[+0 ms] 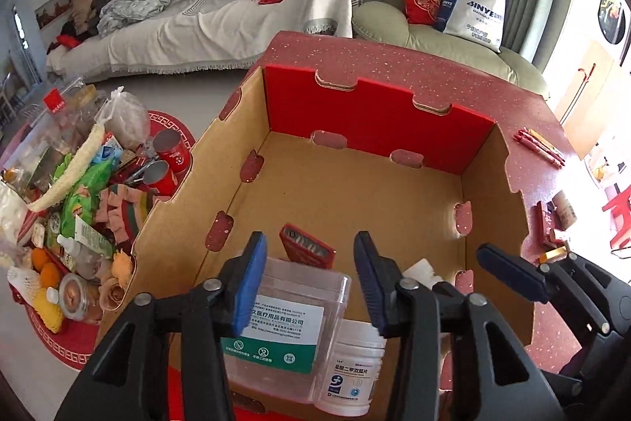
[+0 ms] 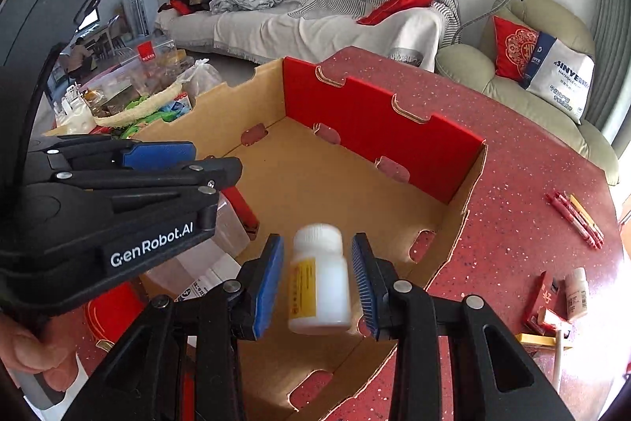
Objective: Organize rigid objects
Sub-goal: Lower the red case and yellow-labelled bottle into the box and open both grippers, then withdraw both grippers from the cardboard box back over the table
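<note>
Jaws of the left gripper (image 1: 311, 287) are spread around a clear container (image 1: 292, 326); the white bottle (image 2: 320, 281), clamped in the right gripper (image 2: 317, 285), should be lowered gently into the cardboard box (image 2: 355, 192).

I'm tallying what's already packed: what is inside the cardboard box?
Inside the box: a clear tub, a white jar, a red case. The grippers hide the floor nearest the camera.
</note>
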Action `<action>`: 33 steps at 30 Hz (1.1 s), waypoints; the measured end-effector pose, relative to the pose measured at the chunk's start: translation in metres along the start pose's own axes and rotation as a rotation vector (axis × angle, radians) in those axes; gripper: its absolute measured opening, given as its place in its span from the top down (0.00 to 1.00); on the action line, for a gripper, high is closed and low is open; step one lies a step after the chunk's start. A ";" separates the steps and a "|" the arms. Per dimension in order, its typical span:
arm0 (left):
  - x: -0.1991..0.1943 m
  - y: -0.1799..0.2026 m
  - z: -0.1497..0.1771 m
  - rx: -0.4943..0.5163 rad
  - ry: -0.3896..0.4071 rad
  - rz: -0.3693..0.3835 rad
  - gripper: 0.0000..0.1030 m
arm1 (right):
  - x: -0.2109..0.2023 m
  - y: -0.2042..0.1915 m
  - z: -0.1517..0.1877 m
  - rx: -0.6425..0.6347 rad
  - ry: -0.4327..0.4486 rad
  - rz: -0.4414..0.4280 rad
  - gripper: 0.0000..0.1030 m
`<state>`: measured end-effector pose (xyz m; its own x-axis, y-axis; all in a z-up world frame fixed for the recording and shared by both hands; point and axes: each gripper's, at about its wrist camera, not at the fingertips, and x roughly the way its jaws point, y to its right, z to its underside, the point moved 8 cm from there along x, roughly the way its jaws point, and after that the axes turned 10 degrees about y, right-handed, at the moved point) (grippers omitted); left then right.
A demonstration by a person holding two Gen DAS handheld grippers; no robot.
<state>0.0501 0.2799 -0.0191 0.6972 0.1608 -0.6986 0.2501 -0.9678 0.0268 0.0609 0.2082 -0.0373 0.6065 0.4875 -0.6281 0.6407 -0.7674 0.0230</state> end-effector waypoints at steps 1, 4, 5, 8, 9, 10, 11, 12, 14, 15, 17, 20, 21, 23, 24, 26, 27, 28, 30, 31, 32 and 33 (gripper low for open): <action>-0.001 0.001 0.001 0.013 0.004 -0.002 0.34 | -0.002 0.002 0.000 0.002 0.005 0.008 0.57; -0.010 0.001 0.001 0.034 0.053 -0.024 0.31 | -0.024 0.007 -0.002 0.029 0.085 0.008 0.38; -0.015 0.002 0.000 0.027 0.069 -0.019 0.31 | -0.033 0.009 -0.003 0.037 0.112 0.007 0.38; -0.036 0.012 -0.001 0.009 0.117 0.024 0.31 | -0.074 0.025 0.001 0.082 0.208 0.017 0.38; -0.044 0.018 -0.001 0.012 0.134 0.038 0.31 | -0.089 0.033 0.006 0.102 0.238 0.023 0.38; -0.054 0.026 -0.001 0.016 0.153 0.052 0.31 | -0.103 0.043 0.013 0.122 0.261 0.034 0.38; -0.064 0.036 -0.001 0.018 0.171 0.070 0.31 | -0.115 0.055 0.022 0.137 0.276 0.047 0.38; -0.074 0.046 0.000 0.017 0.186 0.092 0.31 | -0.126 0.067 0.031 0.144 0.284 0.062 0.38; -0.091 0.074 0.006 0.023 0.200 0.151 0.31 | -0.141 0.097 0.055 0.137 0.268 0.136 0.38; -0.100 0.090 0.010 0.036 0.207 0.176 0.31 | -0.147 0.117 0.070 0.140 0.245 0.178 0.38; -0.113 0.126 0.021 0.065 0.214 0.219 0.31 | -0.154 0.154 0.098 0.173 0.190 0.224 0.38; -0.117 0.184 0.039 0.087 0.167 0.329 0.30 | -0.156 0.204 0.139 0.214 0.072 0.278 0.38; -0.113 0.203 0.045 0.092 0.137 0.357 0.29 | -0.154 0.213 0.147 0.210 0.048 0.287 0.38; -0.098 0.234 0.056 0.119 0.084 0.365 0.29 | -0.154 0.228 0.157 0.200 0.024 0.313 0.38; -0.088 0.246 0.061 0.136 0.068 0.353 0.29 | -0.154 0.233 0.157 0.199 0.025 0.321 0.39; -0.068 0.258 0.070 0.136 0.024 0.321 0.29 | -0.154 0.241 0.155 0.204 0.038 0.324 0.39; -0.059 0.259 0.074 0.118 -0.002 0.312 0.29 | -0.150 0.243 0.151 0.200 0.036 0.314 0.39; -0.052 0.259 0.078 0.098 -0.024 0.305 0.29 | -0.144 0.245 0.150 0.192 0.028 0.305 0.39; -0.043 0.253 0.087 0.078 -0.050 0.284 0.29 | -0.131 0.244 0.146 0.164 0.012 0.279 0.39; -0.039 0.250 0.089 0.075 -0.057 0.272 0.29 | -0.123 0.243 0.145 0.152 0.005 0.261 0.39; -0.037 0.246 0.090 0.074 -0.061 0.260 0.29 | -0.117 0.240 0.144 0.140 0.000 0.241 0.39; -0.035 0.243 0.093 0.073 -0.065 0.250 0.29 | -0.112 0.238 0.144 0.120 -0.008 0.241 0.39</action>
<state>0.0240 0.0211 -0.0549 0.6857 -0.0952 -0.7216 0.0253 -0.9877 0.1544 0.0778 -0.0892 -0.0737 0.7306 0.2817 -0.6220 0.4174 -0.9051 0.0803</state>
